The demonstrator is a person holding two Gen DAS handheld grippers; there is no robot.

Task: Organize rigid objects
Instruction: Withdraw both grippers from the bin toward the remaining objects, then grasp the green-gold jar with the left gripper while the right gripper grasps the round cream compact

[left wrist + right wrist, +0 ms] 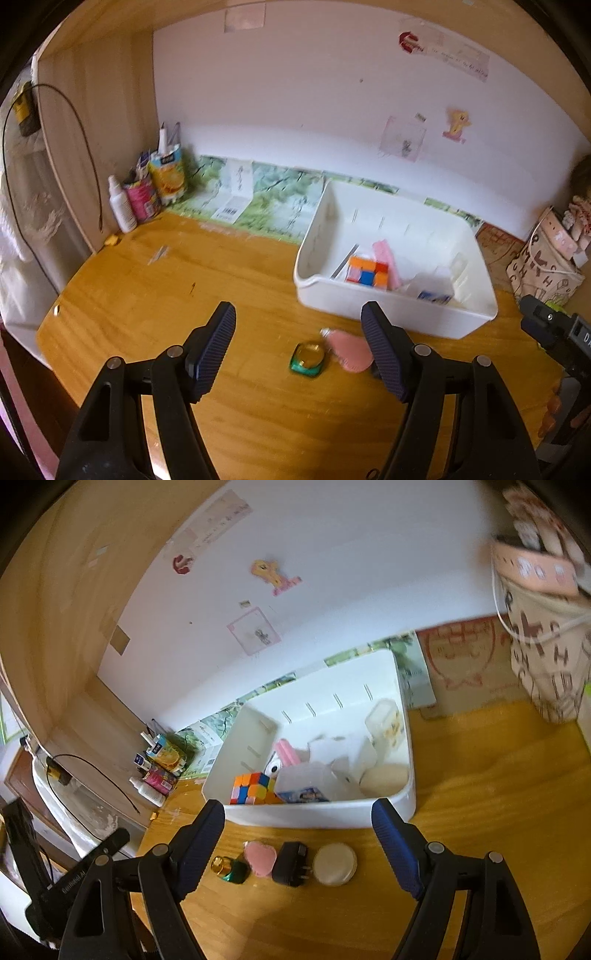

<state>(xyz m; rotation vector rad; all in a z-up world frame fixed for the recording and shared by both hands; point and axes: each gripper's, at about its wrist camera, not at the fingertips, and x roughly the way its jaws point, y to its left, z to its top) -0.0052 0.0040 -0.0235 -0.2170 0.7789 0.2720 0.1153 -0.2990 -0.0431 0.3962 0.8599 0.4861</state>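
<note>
Both my tongs, left (298,332) and right (298,827), hung apart and empty; bottle (229,869), heart (260,857), charger (291,863) and tin (334,862) lay just ahead, awaiting the bin (317,816) beyond.

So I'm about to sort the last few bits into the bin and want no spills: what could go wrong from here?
The green bottle, pink heart, black plug and round compact lie close together, so the open right gripper may nudge a neighbour. The white bin already looks crowded around the cube; a dropped piece may land on top of others.
</note>
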